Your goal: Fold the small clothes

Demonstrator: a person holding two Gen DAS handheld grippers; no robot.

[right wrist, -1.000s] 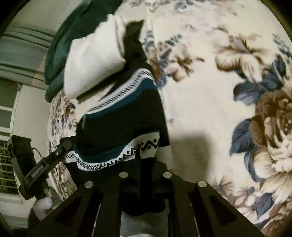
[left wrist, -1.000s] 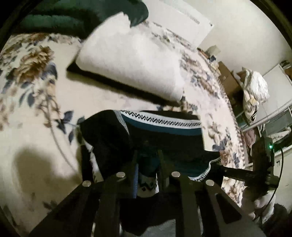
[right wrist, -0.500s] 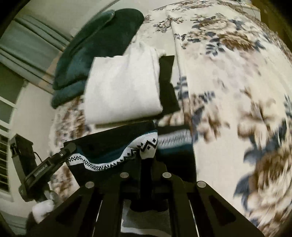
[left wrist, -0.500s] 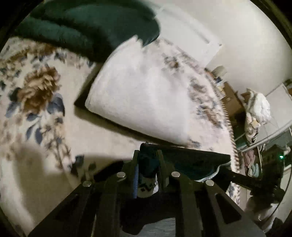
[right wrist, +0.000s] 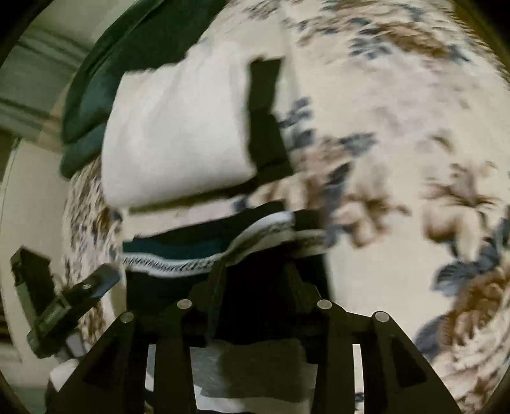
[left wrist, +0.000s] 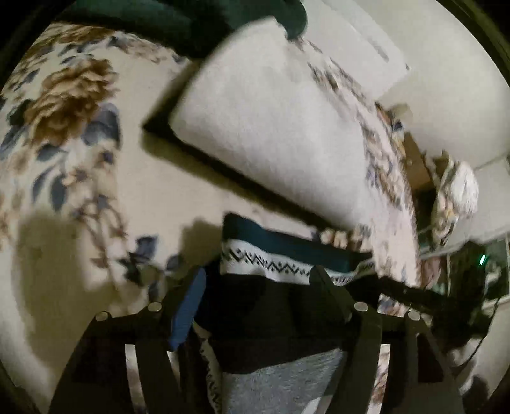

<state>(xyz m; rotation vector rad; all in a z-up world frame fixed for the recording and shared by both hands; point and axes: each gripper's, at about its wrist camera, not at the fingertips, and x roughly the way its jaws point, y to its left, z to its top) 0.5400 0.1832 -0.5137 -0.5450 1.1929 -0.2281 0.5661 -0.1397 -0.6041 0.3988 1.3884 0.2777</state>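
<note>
Patterned garment (left wrist: 274, 264) between opening left fingers (left wrist: 191, 296) (right likewise), floral bedspread (left wrist: 79, 197)

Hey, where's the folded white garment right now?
The folded white garment lies on the floral bedspread, upper centre in both wrist views, just beyond the patterned dark sweater and below the dark green blanket.

surface: floral bedspread (left wrist: 79, 178) | on it — patterned dark garment (left wrist: 280, 264), folded white cloth (left wrist: 264, 137), green blanket (right wrist: 105, 82)
</note>
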